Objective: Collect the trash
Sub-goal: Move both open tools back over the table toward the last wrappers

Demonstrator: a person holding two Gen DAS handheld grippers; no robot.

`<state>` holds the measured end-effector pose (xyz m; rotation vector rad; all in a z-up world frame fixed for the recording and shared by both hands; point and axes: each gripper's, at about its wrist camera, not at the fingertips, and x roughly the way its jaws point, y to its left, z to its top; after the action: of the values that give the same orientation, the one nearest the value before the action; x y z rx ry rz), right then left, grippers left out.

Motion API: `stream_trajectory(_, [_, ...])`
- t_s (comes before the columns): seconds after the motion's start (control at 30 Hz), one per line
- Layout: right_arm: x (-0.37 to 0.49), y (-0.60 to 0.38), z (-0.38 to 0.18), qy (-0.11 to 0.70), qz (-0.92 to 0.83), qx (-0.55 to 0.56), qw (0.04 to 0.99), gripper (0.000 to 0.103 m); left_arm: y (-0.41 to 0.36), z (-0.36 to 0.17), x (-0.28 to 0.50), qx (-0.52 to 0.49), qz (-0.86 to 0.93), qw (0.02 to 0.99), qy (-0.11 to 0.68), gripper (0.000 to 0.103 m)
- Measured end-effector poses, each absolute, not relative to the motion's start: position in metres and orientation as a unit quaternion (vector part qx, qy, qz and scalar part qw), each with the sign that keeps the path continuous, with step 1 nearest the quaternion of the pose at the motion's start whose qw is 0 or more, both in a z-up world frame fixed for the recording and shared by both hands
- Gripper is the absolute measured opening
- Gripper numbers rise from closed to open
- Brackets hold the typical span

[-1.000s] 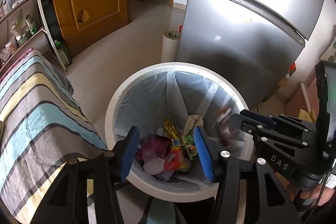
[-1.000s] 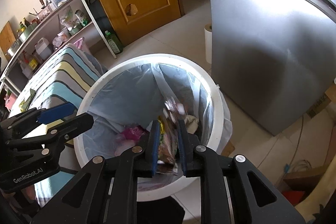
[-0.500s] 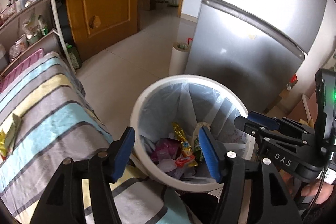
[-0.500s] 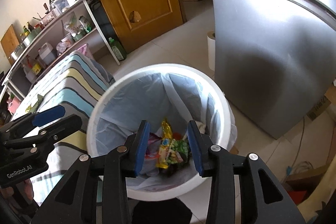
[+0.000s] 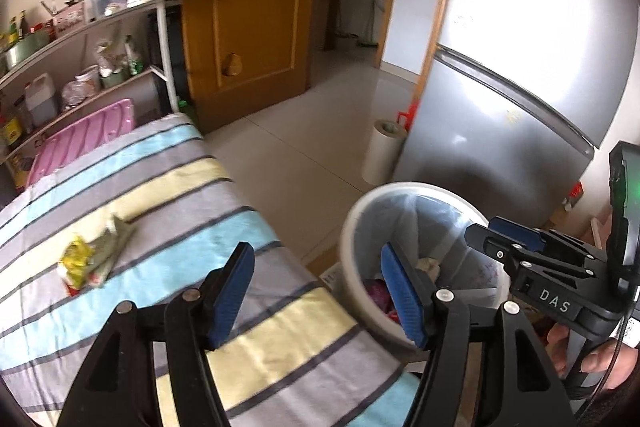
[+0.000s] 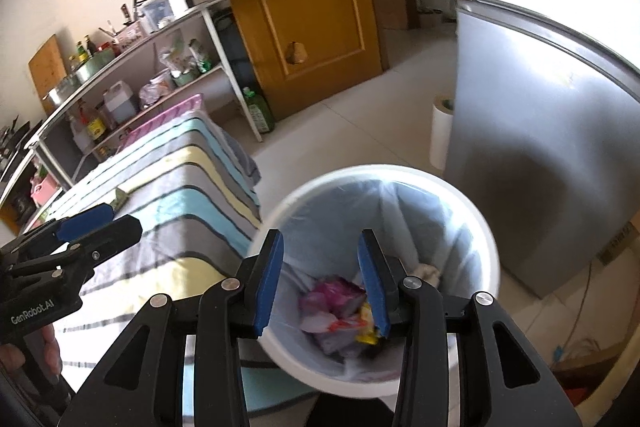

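Observation:
A white trash bin [image 6: 490,247] with a clear liner holds several wrappers [image 6: 340,303]; it also shows in the left wrist view [image 5: 352,227]. My right gripper [image 6: 322,279] is open and empty above the bin's near rim. My left gripper [image 5: 316,291] is open and empty over the edge of the striped tablecloth [image 5: 168,227], left of the bin. Crumpled yellow and green wrappers [image 5: 94,259] lie on the cloth, far left of the left gripper. A green wrapper edge [image 6: 119,197] shows on the cloth in the right wrist view.
A silver fridge [image 5: 520,87] stands right behind the bin, with a paper roll [image 5: 382,151] beside it. A shelf rack [image 6: 132,75] with bottles and jars stands behind the table. A wooden door [image 6: 304,7] is at the back. A green bottle [image 6: 258,109] stands on the floor.
My right gripper opened and let its wrapper drop into the bin. Both grippers pulled up and back; the left swung left toward the table, bringing the wrappers on the cloth into view.

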<state>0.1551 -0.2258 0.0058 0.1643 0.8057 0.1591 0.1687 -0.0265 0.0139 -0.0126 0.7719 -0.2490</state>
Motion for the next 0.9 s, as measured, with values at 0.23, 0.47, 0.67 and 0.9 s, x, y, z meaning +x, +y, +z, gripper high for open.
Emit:
stream_trajectory(0.23, [0.164, -0.180, 0.019, 0.379, 0.114, 0.069, 0.916, 0.047, 0.025, 0.019, 0.164, -0.025, -0.081, 0.926, 0.367, 0.068])
stream_trajectory(0.47, [0.172, -0.137, 0.026, 0.376, 0.143, 0.043, 0.915, 0.048, 0.072, 0.019, 0.162, -0.044, -0.052, 0.929, 0.364, 0.069])
stream_trajectory(0.67, [0.182, -0.100, 0.027, 0.377, 0.170, 0.033, 0.910, 0.048, 0.118, 0.015, 0.163, -0.055, -0.011, 0.929, 0.365, 0.069])
stream_trajectory(0.9, [0.197, -0.057, 0.016, 0.391, 0.195, 0.019, 0.899, 0.048, 0.163, 0.000, 0.169, -0.065, 0.021, 0.924, 0.377, 0.069])
